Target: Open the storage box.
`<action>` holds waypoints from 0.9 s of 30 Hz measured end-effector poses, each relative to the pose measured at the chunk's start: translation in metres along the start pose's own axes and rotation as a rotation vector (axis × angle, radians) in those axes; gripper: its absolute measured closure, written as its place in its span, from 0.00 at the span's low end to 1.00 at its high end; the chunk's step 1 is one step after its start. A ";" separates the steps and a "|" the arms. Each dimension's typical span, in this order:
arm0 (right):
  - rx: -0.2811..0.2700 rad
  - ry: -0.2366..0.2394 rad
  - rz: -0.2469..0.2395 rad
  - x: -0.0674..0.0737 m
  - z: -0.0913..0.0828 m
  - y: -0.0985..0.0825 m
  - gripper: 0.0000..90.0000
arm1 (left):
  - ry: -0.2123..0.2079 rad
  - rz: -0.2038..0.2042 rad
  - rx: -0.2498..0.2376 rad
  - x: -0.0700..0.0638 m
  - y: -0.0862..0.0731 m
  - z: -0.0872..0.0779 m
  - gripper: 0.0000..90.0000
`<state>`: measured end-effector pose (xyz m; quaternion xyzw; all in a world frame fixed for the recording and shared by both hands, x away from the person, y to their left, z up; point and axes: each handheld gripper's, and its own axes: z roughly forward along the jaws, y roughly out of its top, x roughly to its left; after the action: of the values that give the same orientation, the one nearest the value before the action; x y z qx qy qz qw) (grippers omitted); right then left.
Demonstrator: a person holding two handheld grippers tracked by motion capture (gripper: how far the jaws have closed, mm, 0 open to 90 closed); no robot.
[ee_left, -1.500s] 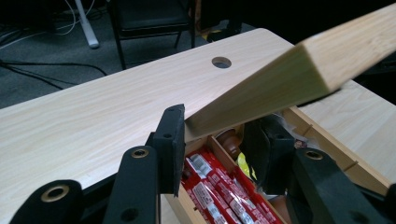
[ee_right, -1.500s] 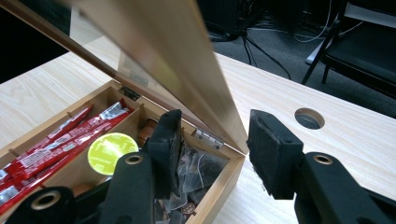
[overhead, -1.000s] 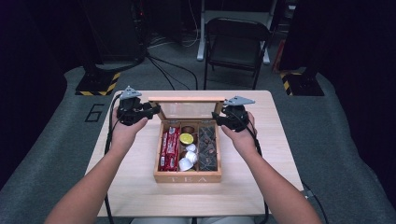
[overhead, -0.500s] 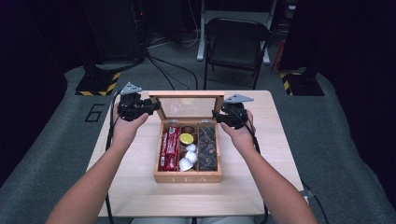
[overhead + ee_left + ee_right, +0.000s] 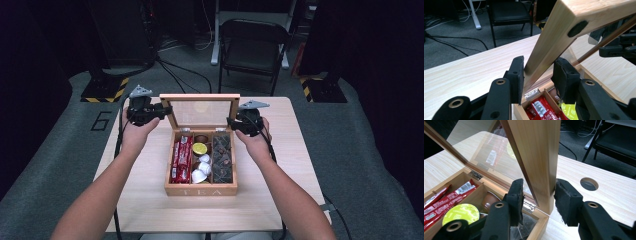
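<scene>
Mid-way across pale wooden desk (image 5: 150, 210): light wooden tea box (image 5: 200, 190) w/ three compartments, holding red sachets (image 5: 181, 160), round capsules (image 5: 200, 149) & dark packets (image 5: 222, 157). Glass-paned wooden lid (image 5: 200, 96) raised near upright on rear hinges. Left tool (image 5: 162, 111) clamped on lid's left side rail. Right tool (image 5: 231, 122) pinching right rail, jaws just been closing, rail between pads. Step in hand, prob.: swinging lid w/ both tools. Next move calls for matched arc on both sides, firm grip, to avoid twisting or dropping frame.
</scene>
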<state>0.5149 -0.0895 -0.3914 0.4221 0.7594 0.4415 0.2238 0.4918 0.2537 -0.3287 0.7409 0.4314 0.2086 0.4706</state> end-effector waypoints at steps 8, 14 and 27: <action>0.004 0.001 0.006 -0.003 0.004 -0.001 0.68 | -0.003 -0.006 0.004 0.002 0.002 0.002 0.68; 0.004 0.007 0.015 -0.005 0.006 -0.001 0.69 | 0.001 -0.009 0.002 0.002 0.003 0.003 0.68; -0.001 0.000 0.015 -0.006 0.008 0.000 0.68 | 0.004 -0.004 0.004 0.004 0.006 0.006 0.68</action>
<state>0.5240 -0.0902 -0.3956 0.4275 0.7561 0.4438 0.2206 0.5009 0.2532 -0.3262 0.7405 0.4344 0.2082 0.4686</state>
